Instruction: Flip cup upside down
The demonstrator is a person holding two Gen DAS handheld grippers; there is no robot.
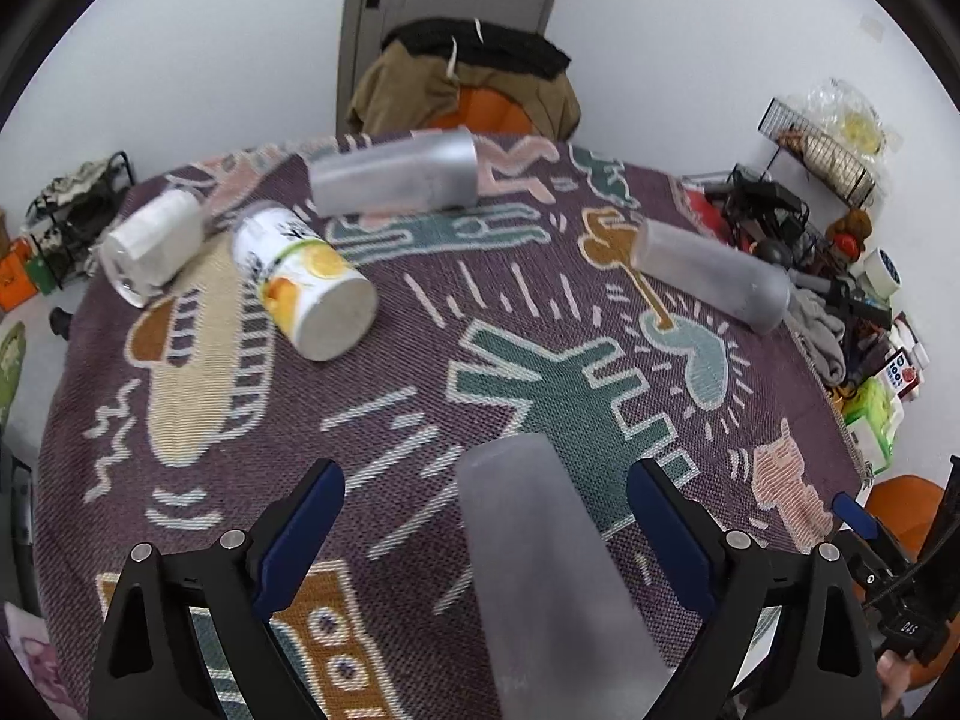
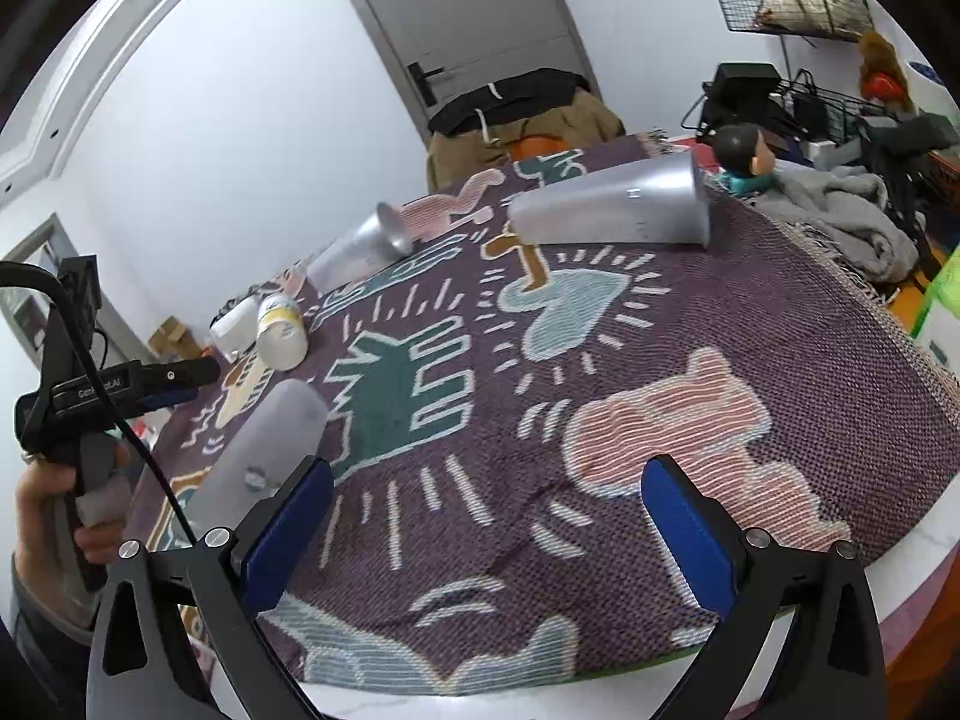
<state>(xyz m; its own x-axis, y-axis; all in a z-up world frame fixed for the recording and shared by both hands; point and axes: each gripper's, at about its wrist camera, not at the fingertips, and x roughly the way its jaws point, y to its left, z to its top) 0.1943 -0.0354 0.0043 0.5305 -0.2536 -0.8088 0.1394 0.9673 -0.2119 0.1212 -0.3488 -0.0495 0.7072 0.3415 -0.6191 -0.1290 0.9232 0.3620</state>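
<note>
I see a patterned tablecloth (image 1: 384,468), a jacket-draped chair (image 1: 462,84), and what looks like a doll (image 2: 744,156).

Left wrist view looks low and forward across the desk (image 1: 198,516) toward the door (image 1: 456,6). Right wrist view faces the same door (image 2: 480,18) from further right. Both share the patterned desk top.

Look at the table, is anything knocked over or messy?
Yes. All the cups lie tipped on their sides on the patterned cloth: three frosted cups, an orange-print cup and a white one. Nothing looks spilled. Both claws are open, holding nothing.
</note>
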